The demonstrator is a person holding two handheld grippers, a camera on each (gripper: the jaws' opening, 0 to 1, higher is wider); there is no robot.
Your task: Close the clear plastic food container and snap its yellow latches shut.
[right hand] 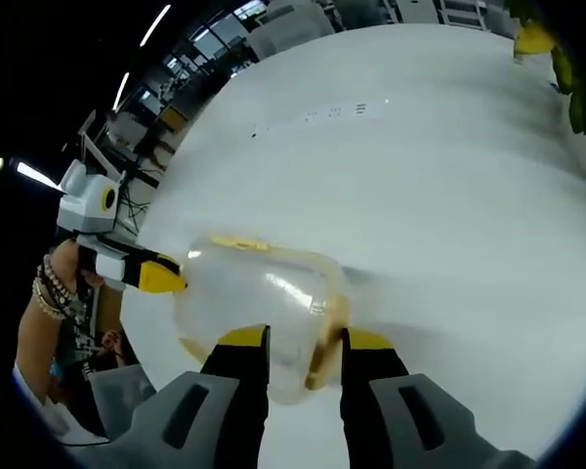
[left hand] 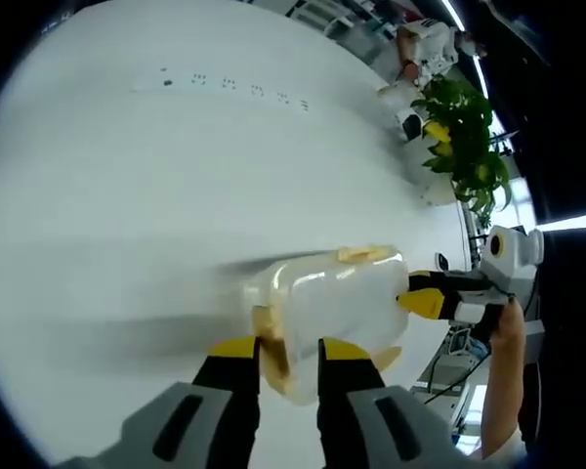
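Left gripper (left hand: 288,350) comes up from the bottom of the left gripper view, yellow tips set on either side of the near end of the container (left hand: 327,313); the jaws look clamped on that end, with a yellow latch (left hand: 270,342) in the gap between them, though motion blur makes the contact hard to confirm. The container is clear plastic, sits on the white table (left hand: 176,176), and runs away from the jaws toward upper right; another latch (left hand: 363,254) shows on its far top edge. At the container's right end the right gripper (left hand: 422,302) comes in from the right, yellow tip touching or just beside the wall, a hand (left hand: 508,327) behind it. In the right gripper view the right gripper (right hand: 303,344) likewise straddles the near end of the container (right hand: 259,303), jaws partly closed around it with a yellowish latch (right hand: 332,332) between the tips; grasp looks real but exact contact is unclear. Container lies just ahead of the jaws, lid seems down, latch state cannot be told. The left gripper (right hand: 161,277) enters from the left, tip against the container's far left end. Beyond, a plant (left hand: 464,147) stands at the table edge, well apart from the container.
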